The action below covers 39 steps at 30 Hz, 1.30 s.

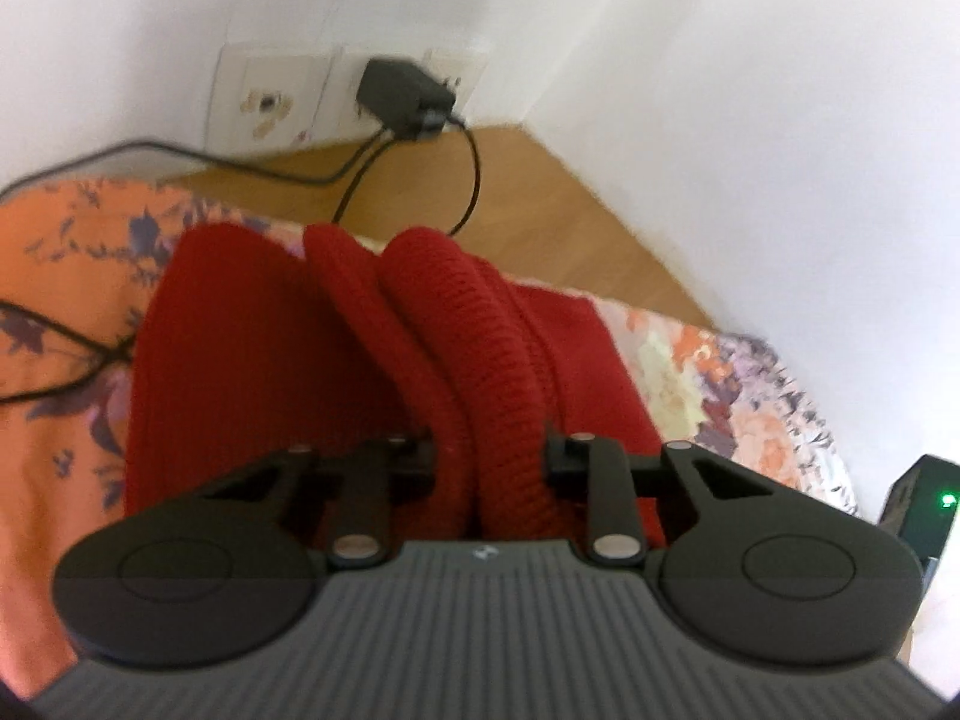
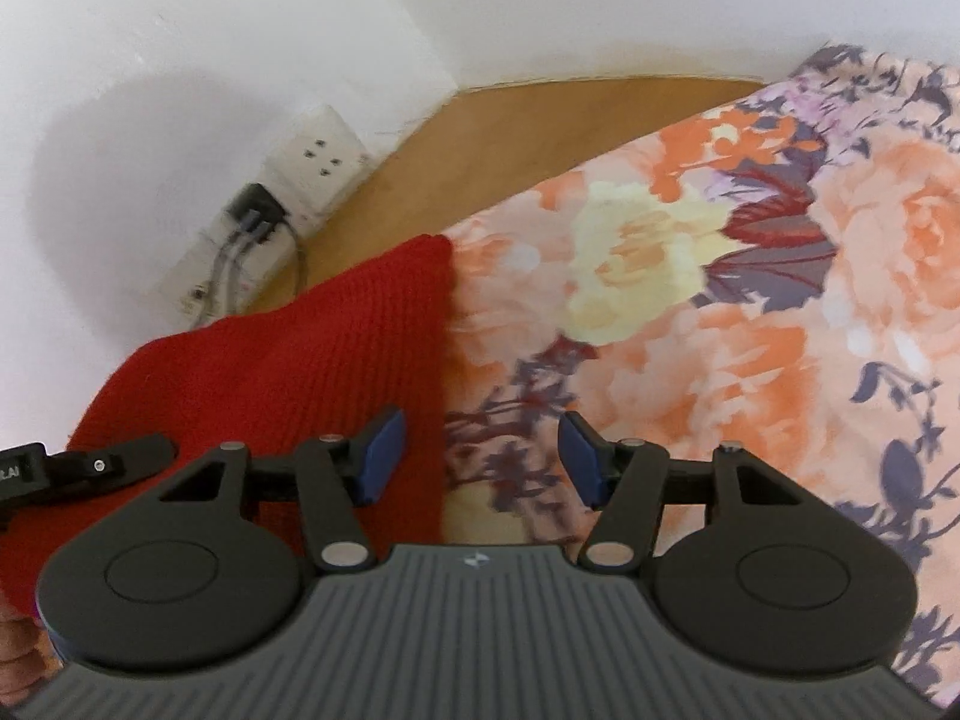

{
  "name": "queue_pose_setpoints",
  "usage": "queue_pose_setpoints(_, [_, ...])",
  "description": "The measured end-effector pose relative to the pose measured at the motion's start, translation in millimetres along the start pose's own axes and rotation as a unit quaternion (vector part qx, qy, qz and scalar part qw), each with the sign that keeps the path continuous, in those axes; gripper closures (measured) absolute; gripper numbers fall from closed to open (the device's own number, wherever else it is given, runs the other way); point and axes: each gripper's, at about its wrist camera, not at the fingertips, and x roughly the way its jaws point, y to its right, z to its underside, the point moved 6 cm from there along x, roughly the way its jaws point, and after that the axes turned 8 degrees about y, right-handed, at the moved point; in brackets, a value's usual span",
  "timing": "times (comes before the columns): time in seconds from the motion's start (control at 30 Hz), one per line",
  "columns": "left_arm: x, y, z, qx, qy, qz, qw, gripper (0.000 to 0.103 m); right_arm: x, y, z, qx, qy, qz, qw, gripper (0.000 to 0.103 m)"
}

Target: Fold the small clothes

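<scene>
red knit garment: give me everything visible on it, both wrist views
The red knit garment is a ribbed, woolly-looking piece in solid red, lying on the floral bedsheet near the bed's edge by the wooden floor. In the left wrist view its middle is bunched into thick rolled folds that run up between the fingers of the left gripper, which looks closed on them. In the right wrist view a flat corner shows; the right gripper is open over its straight edge, one blue pad above the knit.
</scene>
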Motion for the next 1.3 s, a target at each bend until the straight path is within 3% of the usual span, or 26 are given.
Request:
queue_pose_setpoints(0.13, [-28.8, -7.7, -17.0, 0.008, 0.036, 0.006, 0.9993, 0.076, -10.2, -29.7, 0.0, -0.004, -0.006, -0.074, 0.997, 0.038])
queue_pose_setpoints(0.23, [-42.1, -22.3, -22.3, 0.001, 0.038, -0.004, 0.9993, 0.076, -11.9, -57.9, 6.1, -0.028, -0.020, -0.112, 0.993, 0.037])
queue_pose_setpoints(0.57, [-44.6, -88.4, 0.7, -0.040, 0.021, -0.053, 0.9976, 0.074, -9.1, -112.5, 26.5, -0.108, -0.034, -0.131, 0.985, 0.036])
queue_pose_setpoints(0.67, [-45.0, -92.4, 2.2, -0.033, 0.027, -0.063, 0.9971, 0.062, -10.1, -113.5, 28.8, -0.111, -0.034, -0.129, 0.985, 0.034])
queue_pose_setpoints(0.73, [-47.0, -94.0, 2.6, -0.027, 0.031, -0.072, 0.9965, 0.047, -11.6, -110.7, 26.5, -0.100, -0.034, -0.129, 0.986, 0.023])
queue_pose_setpoints(0.83, [-50.7, -97.7, 4.7, -0.031, 0.031, -0.079, 0.9959, 0.038, -12.2, -95.7, 21.5, -0.062, -0.036, -0.127, 0.989, 0.009])
queue_pose_setpoints(1.07, [-57.7, -113.4, 18.9, -0.089, 0.022, -0.052, 0.9944, 0.027, 1.5, -50.2, 29.5, 0.047, -0.092, -0.140, 0.985, 0.004])
queue_pose_setpoints(1.3, [-41.0, -118.6, 29.5, -0.175, 0.002, 0.014, 0.9845, 0.026, 27.0, -57.5, 49.0, 0.081, -0.139, -0.182, 0.970, 0.002])
